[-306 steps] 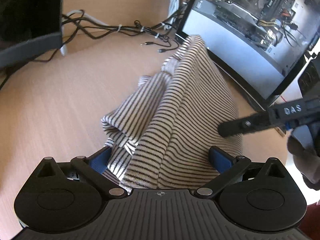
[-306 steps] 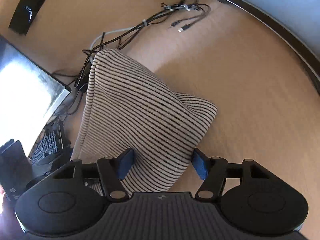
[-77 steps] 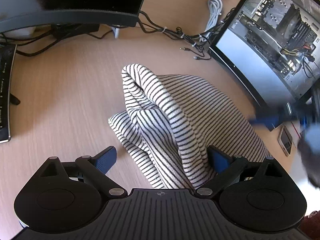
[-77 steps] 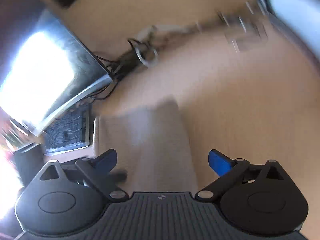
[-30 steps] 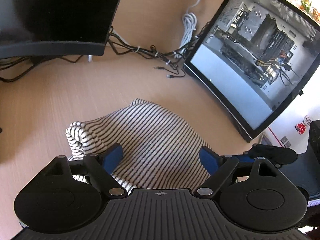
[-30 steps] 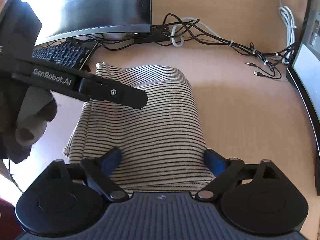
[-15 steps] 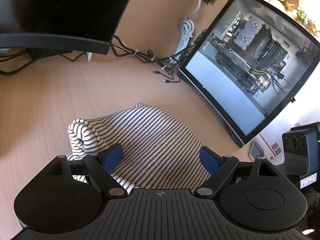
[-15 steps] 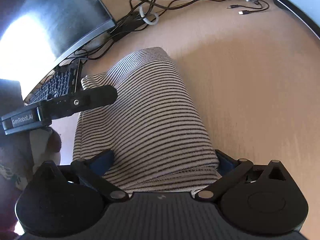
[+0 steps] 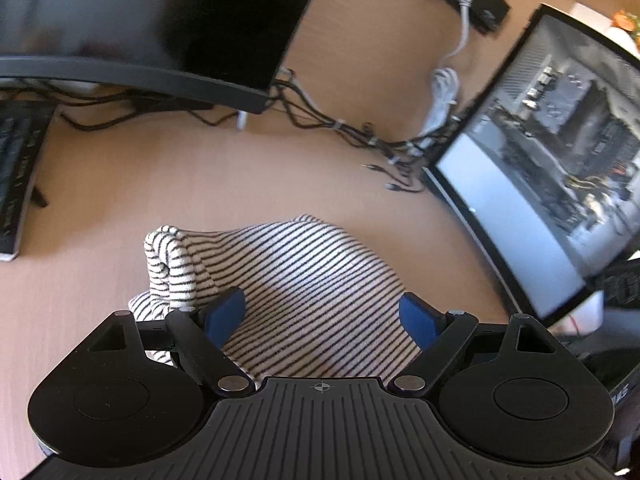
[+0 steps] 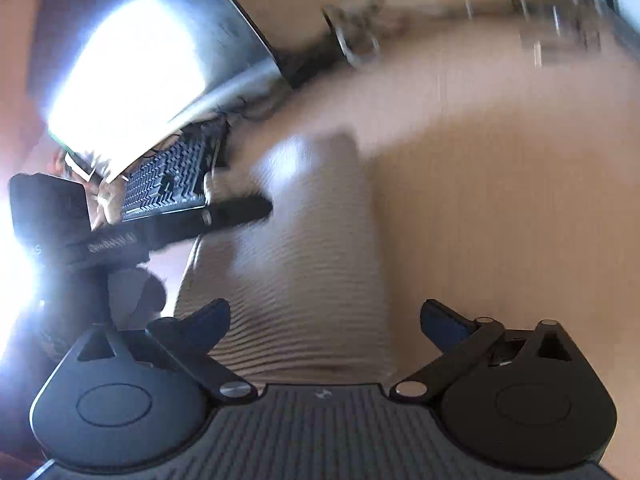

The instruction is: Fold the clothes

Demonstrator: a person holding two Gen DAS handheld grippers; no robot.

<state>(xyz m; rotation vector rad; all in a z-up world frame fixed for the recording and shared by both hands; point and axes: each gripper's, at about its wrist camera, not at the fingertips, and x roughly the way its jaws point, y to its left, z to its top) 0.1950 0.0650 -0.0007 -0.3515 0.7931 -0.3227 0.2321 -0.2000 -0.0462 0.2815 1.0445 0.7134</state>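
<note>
Garment lies bundled on desk; your left gripper and right gripper both spread wide, straddling it, gripping nothing.

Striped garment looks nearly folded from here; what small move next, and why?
Probably tuck the bunched roll at the left of the striped garment flat with the left gripper. Both that and the right gripper are open and grip nothing, and the rest of the fold lies fairly flat on the desk. The right view is blurred.
</note>
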